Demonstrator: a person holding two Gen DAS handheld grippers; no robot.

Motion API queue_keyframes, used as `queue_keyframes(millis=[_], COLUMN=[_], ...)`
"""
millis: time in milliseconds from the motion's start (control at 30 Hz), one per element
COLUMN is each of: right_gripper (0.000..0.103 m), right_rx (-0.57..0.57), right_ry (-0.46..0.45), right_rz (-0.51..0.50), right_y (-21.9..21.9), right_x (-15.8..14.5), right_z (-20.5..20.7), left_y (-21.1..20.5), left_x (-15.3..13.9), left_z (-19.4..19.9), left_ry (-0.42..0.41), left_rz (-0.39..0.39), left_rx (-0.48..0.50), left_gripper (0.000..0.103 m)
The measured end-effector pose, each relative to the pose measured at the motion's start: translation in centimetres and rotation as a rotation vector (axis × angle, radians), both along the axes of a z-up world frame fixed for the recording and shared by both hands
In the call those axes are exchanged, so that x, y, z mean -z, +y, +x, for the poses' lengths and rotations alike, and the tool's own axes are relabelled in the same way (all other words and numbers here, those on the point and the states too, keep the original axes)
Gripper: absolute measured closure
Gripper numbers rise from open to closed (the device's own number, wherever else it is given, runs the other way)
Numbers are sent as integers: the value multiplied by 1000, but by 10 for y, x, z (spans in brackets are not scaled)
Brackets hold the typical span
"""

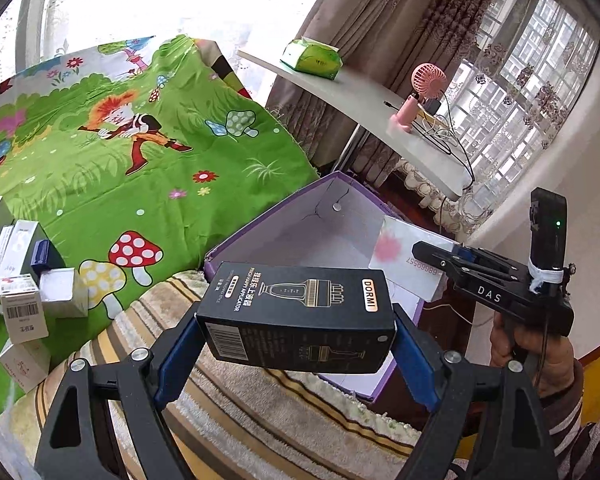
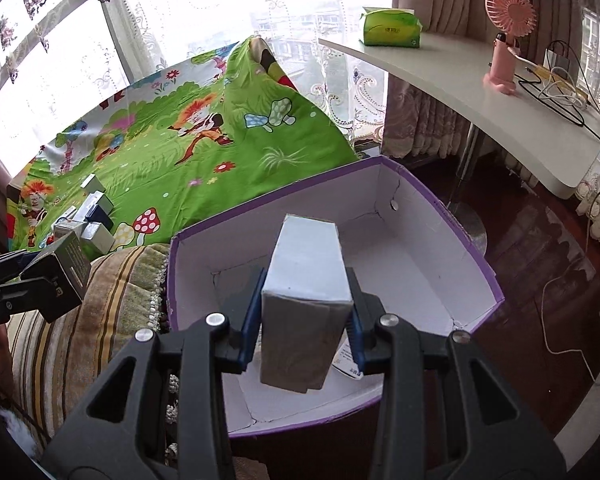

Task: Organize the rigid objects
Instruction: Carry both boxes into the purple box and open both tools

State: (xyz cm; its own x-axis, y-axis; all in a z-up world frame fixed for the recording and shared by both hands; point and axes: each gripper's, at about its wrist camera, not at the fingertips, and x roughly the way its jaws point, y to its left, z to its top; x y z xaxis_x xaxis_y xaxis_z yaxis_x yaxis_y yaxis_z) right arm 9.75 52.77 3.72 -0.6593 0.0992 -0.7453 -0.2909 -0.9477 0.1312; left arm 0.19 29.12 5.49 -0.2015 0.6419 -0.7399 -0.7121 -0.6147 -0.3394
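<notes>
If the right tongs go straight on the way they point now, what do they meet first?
Most likely the white inside floor of the purple-rimmed box. The right tongs hold a grey carton over its opening, so the carton would touch first; depth is unclear.

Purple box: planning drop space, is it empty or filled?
Nearly empty: the purple box shows bare white floor, with only a paper slip inside.

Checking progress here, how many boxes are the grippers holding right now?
2. A black box sits in the left gripper; a white box is in the right gripper, over the purple bin.
</notes>
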Motion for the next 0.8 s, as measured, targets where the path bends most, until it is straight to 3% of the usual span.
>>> queue_keyframes(millis=[167,267,367,467,533,633,800], right_gripper=[60,45,41,35,33,32,30], right_rx=[35,43,44,40,36,38,40], right_ry=[5,9,9,11,9,8,9], right_rz=[-10,-25,-36,-48,-44,-47,-44], right_y=[15,19,20,19,18,18,17], right_x=[0,0,2,2,2,2,0], right_z=[7,9,8,8,8,8,8], left_y=[16,13,4,-9,-16,-21,-33], left_x=[1,4,4,2,-1,-5,-11], left_z=[-4,-3,-3,-1,4,11,18], left_ry=[10,15,21,19,63,148,195], left_rz=[-32,-53,-60,-14,2,-43,-57], left_rx=[-27,-46,-90,-124,-139,-145,-140], left_gripper=[13,13,11,11,11,11,11])
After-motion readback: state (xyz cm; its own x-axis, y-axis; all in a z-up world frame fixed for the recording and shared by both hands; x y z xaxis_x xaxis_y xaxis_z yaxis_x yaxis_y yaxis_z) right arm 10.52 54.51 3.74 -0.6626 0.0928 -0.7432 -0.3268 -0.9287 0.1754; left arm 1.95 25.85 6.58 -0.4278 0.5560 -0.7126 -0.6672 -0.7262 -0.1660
